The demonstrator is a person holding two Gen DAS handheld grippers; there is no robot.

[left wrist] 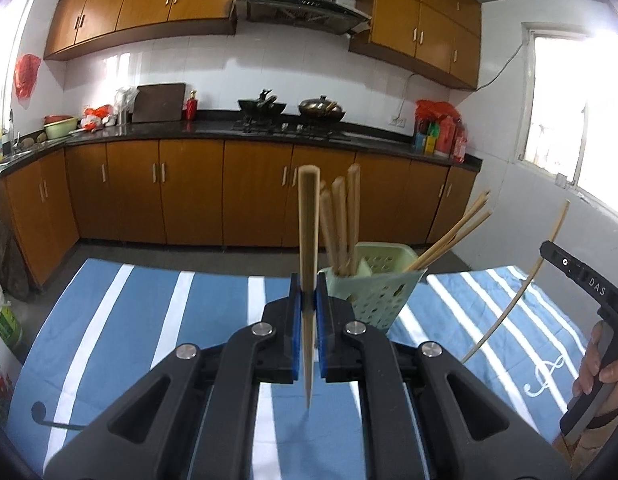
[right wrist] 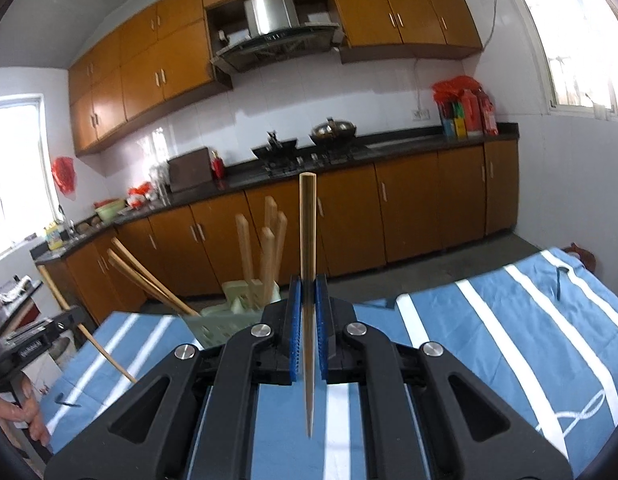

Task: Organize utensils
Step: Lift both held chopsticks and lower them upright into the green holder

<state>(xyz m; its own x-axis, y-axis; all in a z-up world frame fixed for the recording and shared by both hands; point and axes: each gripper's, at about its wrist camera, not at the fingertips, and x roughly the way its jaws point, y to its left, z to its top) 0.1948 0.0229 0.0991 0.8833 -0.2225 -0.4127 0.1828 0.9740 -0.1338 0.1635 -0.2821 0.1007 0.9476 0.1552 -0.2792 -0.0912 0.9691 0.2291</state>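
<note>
Bamboo chopstick upright at centre frame of the left wrist view, pinched between the blue pads of the left gripper, thin tip pointing down over the cloth, blunt end up against the brown cabinet doors. Same arrangement in the right wrist view: second bamboo chopstick upright, clamped between the narrow blue pads of the right gripper, tip hanging low at centre frame. Both sets of jaws narrowed tight on their sticks.

Beneath and around both tools, blue-and-white striped tablecloth across the lower half of each view. Just beyond the left gripper, right of centre, pale green perforated utensil basket on the cloth, with thick wooden handles upright in one part and thin chopsticks leaning toward the right in another. Same basket left of centre in the right wrist view, partly hidden behind the gripper.

At the right edge of the left view, the other black handle in a hand, its long stick curving up toward the window. Farther back, black countertop above brown cabinets, with wok on the stove, range hood at top centre.
</note>
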